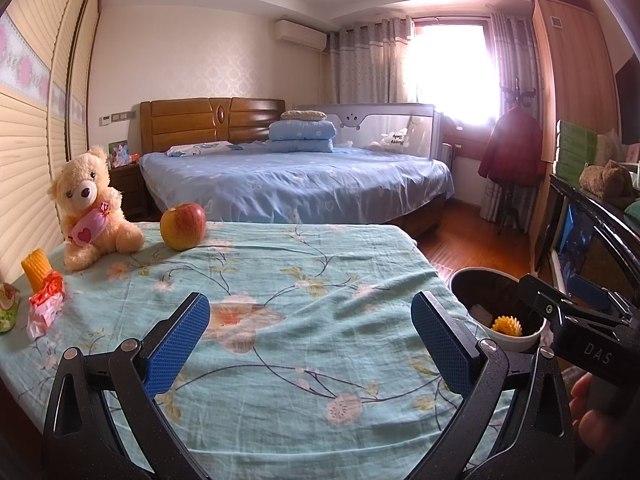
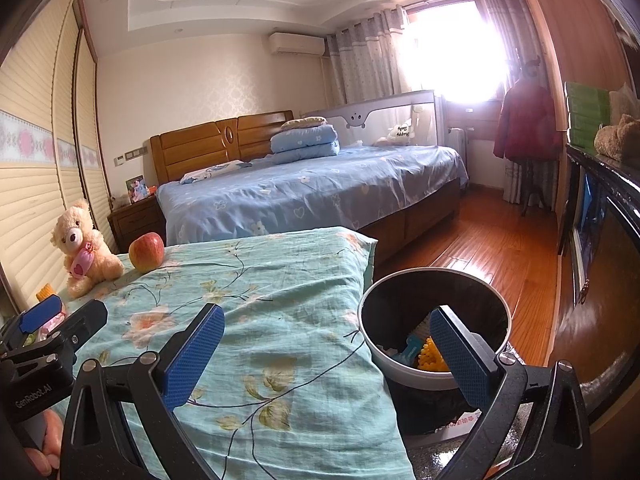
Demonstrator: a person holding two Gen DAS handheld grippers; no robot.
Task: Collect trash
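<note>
While both grippers are held wide open and empty above the floral cloth (image 1: 304, 280), the remaining trash is found at the table's left edge. The left gripper (image 1: 310, 338) is spread with nothing between its blue pads; the right gripper (image 2: 326, 354) is equally wide, its right finger hanging over the bin (image 2: 502, 308).

A crumpled red-and-white wrapper (image 1: 45, 304) lies at about nine o'clock in the left wrist view, just beside a yellow corn-shaped piece (image 1: 36, 270) and what looks like a green packet (image 1: 8, 308) cut off by the frame. The wrapper is judged light, soft and crushable, likely to slip or spring open, so a pinch across its bunched middle would be best. The corn piece appears stiffer and could be taken across its sides. The apple (image 1: 183, 226) and teddy bear (image 1: 90, 210), at about ten o'clock, are probably not trash.

From the left wrist view the wrapper is shown plainly, whereas in the right wrist view it is almost hidden behind the other gripper. By the right wrist view the bin's inside is shown better: a yellow spiky ball (image 2: 430, 356), a blue scrap and white paper already lie there.
</note>
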